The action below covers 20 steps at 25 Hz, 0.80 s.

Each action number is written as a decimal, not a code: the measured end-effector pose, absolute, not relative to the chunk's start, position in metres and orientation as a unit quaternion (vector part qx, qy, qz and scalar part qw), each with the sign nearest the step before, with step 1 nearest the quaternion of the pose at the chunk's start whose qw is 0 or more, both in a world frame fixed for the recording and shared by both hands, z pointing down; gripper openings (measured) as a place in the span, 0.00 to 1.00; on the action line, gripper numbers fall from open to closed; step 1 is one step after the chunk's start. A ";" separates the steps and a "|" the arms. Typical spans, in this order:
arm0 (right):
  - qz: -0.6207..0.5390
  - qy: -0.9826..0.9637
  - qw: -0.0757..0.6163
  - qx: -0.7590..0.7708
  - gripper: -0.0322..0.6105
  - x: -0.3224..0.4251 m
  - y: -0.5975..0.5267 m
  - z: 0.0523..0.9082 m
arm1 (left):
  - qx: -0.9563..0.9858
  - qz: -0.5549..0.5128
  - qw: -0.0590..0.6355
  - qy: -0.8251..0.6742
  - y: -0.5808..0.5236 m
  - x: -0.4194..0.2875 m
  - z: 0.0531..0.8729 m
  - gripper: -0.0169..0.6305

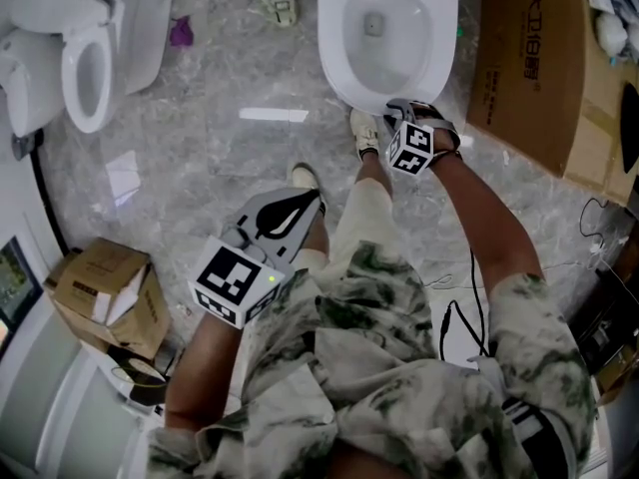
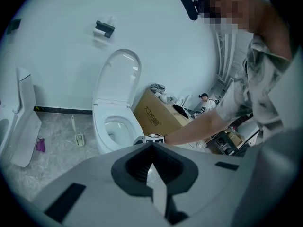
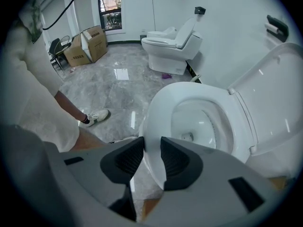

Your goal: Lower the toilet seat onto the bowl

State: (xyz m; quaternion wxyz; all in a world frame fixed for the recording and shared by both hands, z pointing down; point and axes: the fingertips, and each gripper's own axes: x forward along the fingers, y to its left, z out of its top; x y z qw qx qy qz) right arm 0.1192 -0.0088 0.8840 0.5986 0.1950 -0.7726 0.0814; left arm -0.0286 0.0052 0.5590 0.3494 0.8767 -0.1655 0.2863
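The person stands facing the toilet, and the right gripper (image 1: 407, 110) (image 3: 152, 144) points steeply down at its front edge. Its two dark fingers (image 3: 176, 161) are closed on the front of the toilet seat (image 3: 158, 105) (image 1: 336, 43), one on each side of the white rim, which fills the gap between them. The toilet seat lies low and nearly level over the bowl (image 3: 199, 122) (image 1: 384, 28); whether it already rests on the bowl cannot be told. The lid (image 3: 272, 86) (image 2: 120, 74) stands upright behind it, against the wall. The left gripper (image 1: 314, 201) (image 2: 151, 146) hangs well back from the toilet, over the person's left leg, and is aimed toward it; its fingers (image 2: 136, 167) are together at the tips with nothing between them. A big cardboard box (image 1: 529, 68) (image 2: 158, 113) sits just beside the toilet on the grey marble floor (image 1: 230, 108), and a second toilet (image 1: 90, 68) (image 3: 170, 41) stands well apart along the same wall
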 end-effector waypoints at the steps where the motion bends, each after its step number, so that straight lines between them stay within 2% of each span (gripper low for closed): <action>1: 0.081 -0.772 0.600 0.194 0.26 0.120 -0.009 0.887 | 0.876 0.287 0.350 -0.165 0.005 -0.028 0.561 0.06; 20: 0.116 -0.769 0.604 0.174 0.25 0.117 -0.008 0.938 | 0.863 0.297 0.374 -0.163 -0.007 -0.021 0.591 0.06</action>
